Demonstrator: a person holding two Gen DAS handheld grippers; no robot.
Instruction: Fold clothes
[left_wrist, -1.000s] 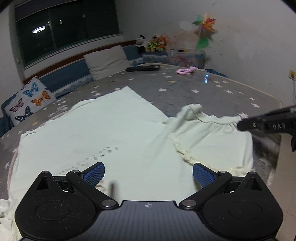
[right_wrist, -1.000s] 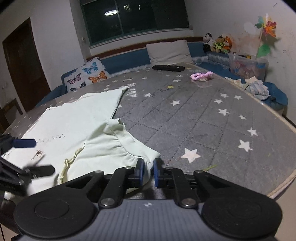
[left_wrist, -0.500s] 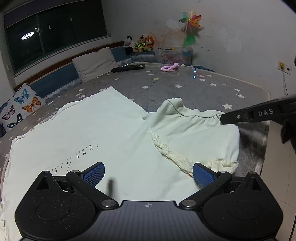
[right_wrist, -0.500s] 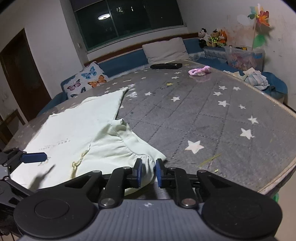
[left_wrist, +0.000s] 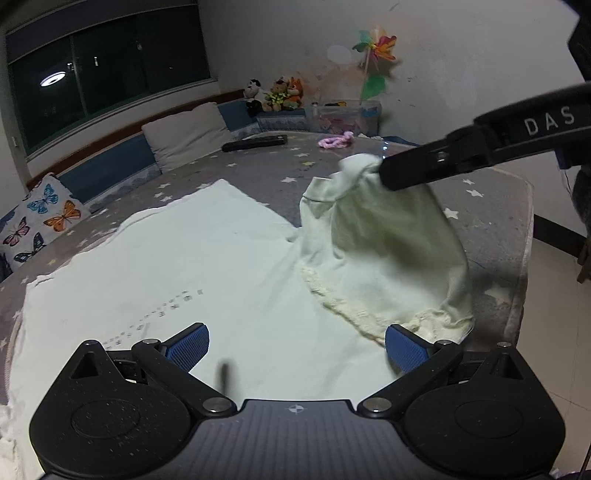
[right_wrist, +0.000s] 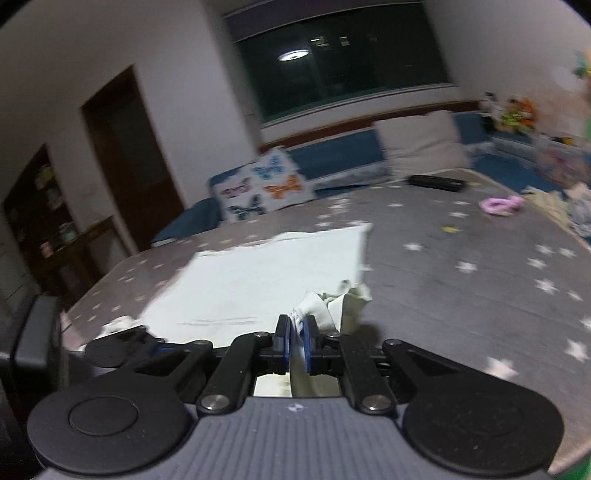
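Left wrist view: right gripper (left_wrist: 382, 173) clamps the soft, light shirt (left_wrist: 229, 266) by its sleeve edge; left gripper (left_wrist: 295, 345) gapes empty.

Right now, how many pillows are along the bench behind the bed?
2: a butterfly pillow at the left end, a plain white pillow under the window. More may be hidden.

Right gripper (right_wrist: 295, 345), clamped on the sleeve (left_wrist: 384, 240) of the pale green shirt (left_wrist: 177, 273), has risen. The sleeve, previously flat on the bed, now tents upward toward 1 o'clock from the shirt body.
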